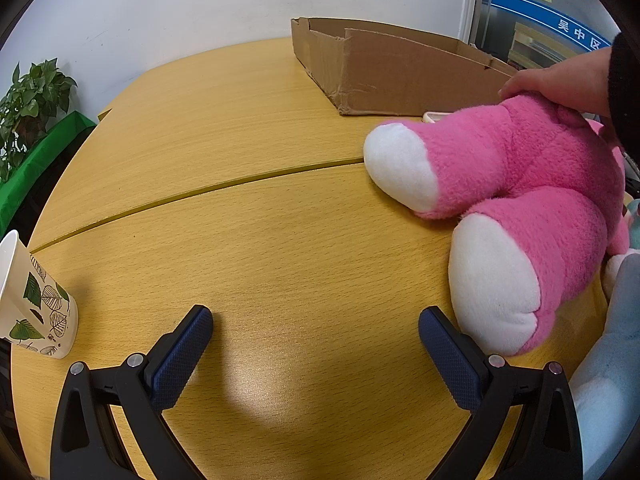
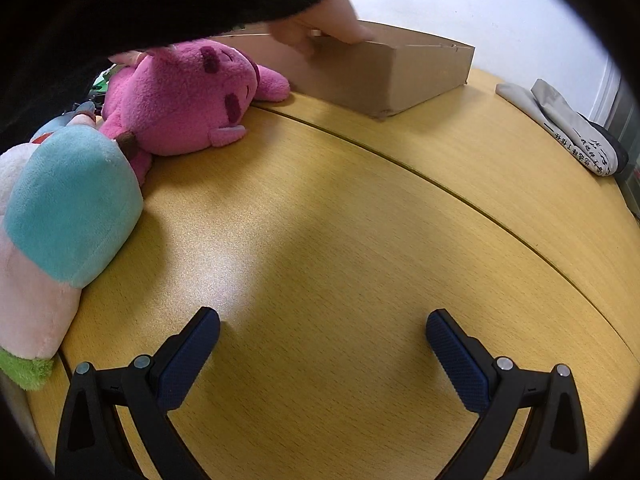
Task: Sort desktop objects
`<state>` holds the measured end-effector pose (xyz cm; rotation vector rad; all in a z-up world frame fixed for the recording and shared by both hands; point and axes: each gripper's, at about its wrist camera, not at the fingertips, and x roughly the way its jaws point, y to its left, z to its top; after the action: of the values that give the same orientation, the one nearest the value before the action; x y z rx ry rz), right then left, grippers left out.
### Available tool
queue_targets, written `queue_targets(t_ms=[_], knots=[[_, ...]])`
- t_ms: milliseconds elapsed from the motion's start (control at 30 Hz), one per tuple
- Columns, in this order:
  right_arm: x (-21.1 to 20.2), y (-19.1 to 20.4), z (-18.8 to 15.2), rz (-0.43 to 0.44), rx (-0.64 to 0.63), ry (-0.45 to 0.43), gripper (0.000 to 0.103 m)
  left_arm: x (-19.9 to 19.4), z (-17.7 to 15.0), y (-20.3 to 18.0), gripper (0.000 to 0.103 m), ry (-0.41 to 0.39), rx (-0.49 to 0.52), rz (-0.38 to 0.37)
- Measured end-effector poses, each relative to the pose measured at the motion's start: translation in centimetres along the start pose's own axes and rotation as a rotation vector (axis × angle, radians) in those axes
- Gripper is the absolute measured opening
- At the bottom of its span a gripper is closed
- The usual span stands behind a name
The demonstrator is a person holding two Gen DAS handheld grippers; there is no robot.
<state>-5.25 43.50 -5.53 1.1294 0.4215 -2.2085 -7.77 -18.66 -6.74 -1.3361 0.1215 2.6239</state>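
In the left wrist view, a potted plant [image 1: 34, 96] stands at the far left beyond the table edge, and a paper cup [image 1: 38, 304] with a leaf print sits on the wooden table [image 1: 248, 216] near that edge. The left gripper [image 1: 316, 334] hovers low over bare tabletop with its jaws spread wide and nothing between them. Further back, a cardboard box [image 1: 384, 76] lies open on the table. To the right, a pink plush toy [image 1: 520, 200] lies with its 2 white-soled feet pointing toward the camera, the nearer foot just beside the gripper's right finger; a bare hand [image 1: 560, 88] rests on top of the toy, and a pale blue plush [image 1: 608, 360] crowds the lower right edge. In the right wrist view, a pastel plush [image 2: 68, 208] in teal, pink and green fills the left side, touching the pink plush toy [image 2: 184, 100], which lies on its side with its arm against the cardboard box [image 2: 384, 76]. A hand [image 2: 324, 24] in a dark sleeve grips the box's near wall. The right gripper [image 2: 323, 338] is held over empty table [image 2: 340, 220], jaws wide apart and holding nothing. A folded grey cloth bag [image 2: 568, 128] with printed characters lies at the far right.
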Motion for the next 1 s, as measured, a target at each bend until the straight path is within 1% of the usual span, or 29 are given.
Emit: queue_targets(t_ms=[1000], knots=[[-0.02, -0.15, 0.03, 0.000, 0.000, 0.000, 0.103, -0.29, -0.10, -0.33, 0.103, 0.001, 0.000, 0.001]])
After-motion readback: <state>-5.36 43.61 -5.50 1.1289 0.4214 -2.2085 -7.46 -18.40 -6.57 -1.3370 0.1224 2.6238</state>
